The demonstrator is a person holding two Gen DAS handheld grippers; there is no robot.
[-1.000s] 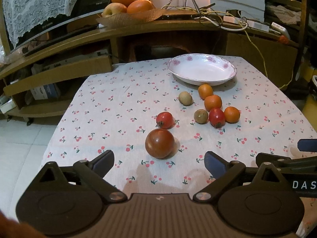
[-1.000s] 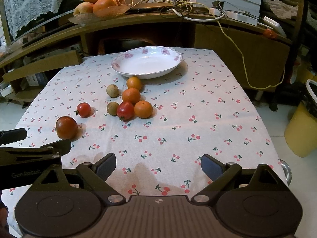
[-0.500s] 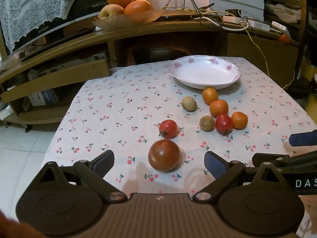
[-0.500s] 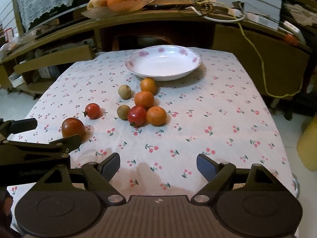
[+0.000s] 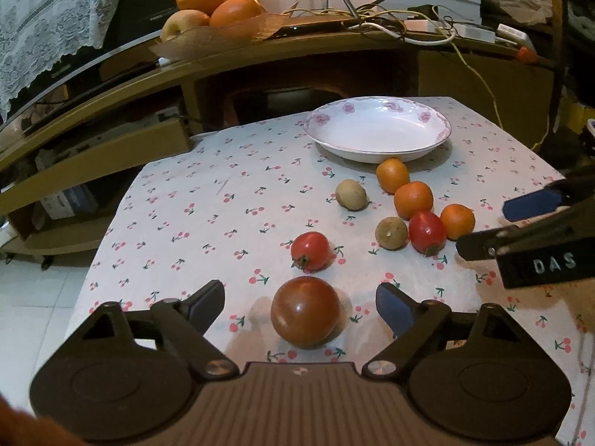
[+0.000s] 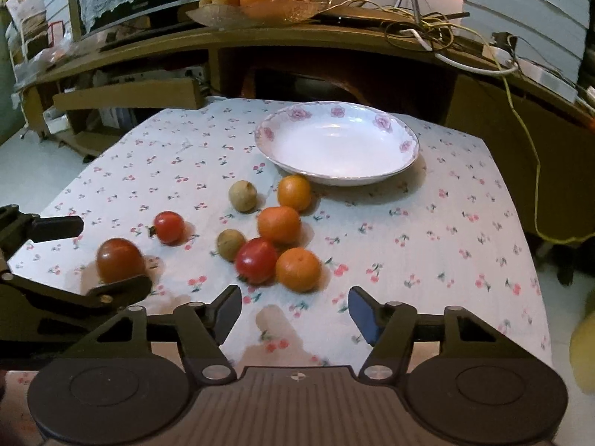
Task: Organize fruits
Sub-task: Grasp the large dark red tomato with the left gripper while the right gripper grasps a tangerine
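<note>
Left tool (image 5: 299,306) apart, big dark tomato (image 5: 305,311) sits btwn its fingers on the surface (image 5: 208,219), not gripped. Right tool (image 6: 290,310) apart, holds nothing, just short of the fruit cluster w/ oranges (image 6: 298,269) near the white plate (image 6: 336,143).

Left gripper (image 5: 299,303): black linkage arms, blue pads (image 5: 394,306), silver screws, ribbed brown body. Right gripper (image 6: 290,308) alike; its side reads "DAS".
</note>
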